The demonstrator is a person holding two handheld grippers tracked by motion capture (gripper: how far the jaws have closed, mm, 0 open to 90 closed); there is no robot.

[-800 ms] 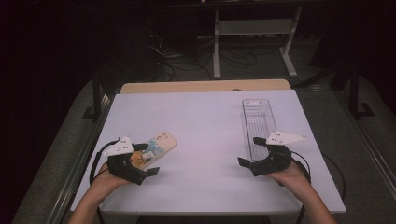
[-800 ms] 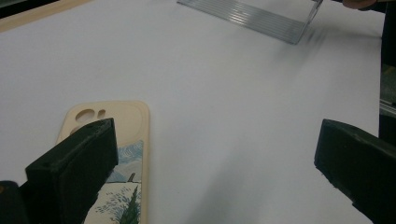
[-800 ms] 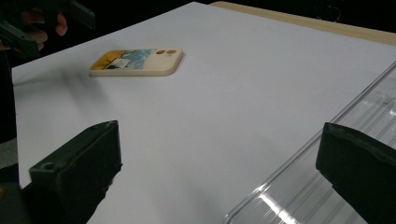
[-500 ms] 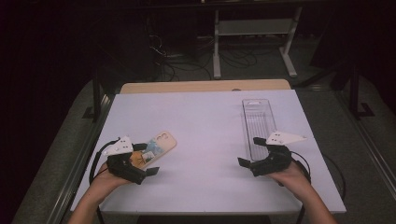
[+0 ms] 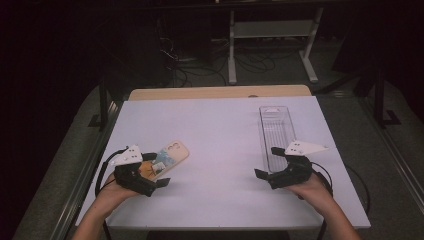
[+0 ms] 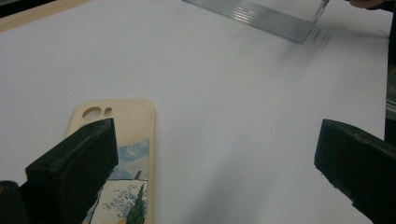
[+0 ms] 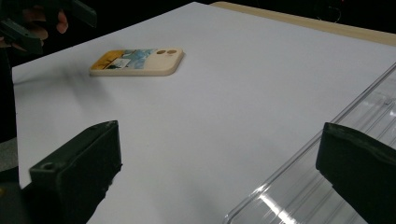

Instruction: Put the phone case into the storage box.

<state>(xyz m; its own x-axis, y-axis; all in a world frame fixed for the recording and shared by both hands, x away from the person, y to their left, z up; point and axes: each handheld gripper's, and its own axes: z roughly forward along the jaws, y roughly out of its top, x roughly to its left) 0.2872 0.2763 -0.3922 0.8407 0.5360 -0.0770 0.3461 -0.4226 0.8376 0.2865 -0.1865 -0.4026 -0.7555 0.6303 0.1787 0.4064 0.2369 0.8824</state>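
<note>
Evidently both the left gripper [image 5: 152,176] and right gripper [image 5: 267,164] are waiting with jaws apart, flanking the phone case [image 5: 169,157], ready for the clear tray [image 5: 275,131] beyond it.

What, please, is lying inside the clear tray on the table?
Nothing: the tray looks empty, its ribbed floor showing through. Its near end is covered by the right claw, so that part cannot be checked.

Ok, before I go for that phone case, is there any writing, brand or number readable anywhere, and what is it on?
None: no text reads in any view.
Cream phone case with a painted landscape print: picture only, no words or logo visible.
Clear ribbed plastic tray: a pale patch at its far end, too small to tell whether it is a label.
White table top: unmarked.
</note>
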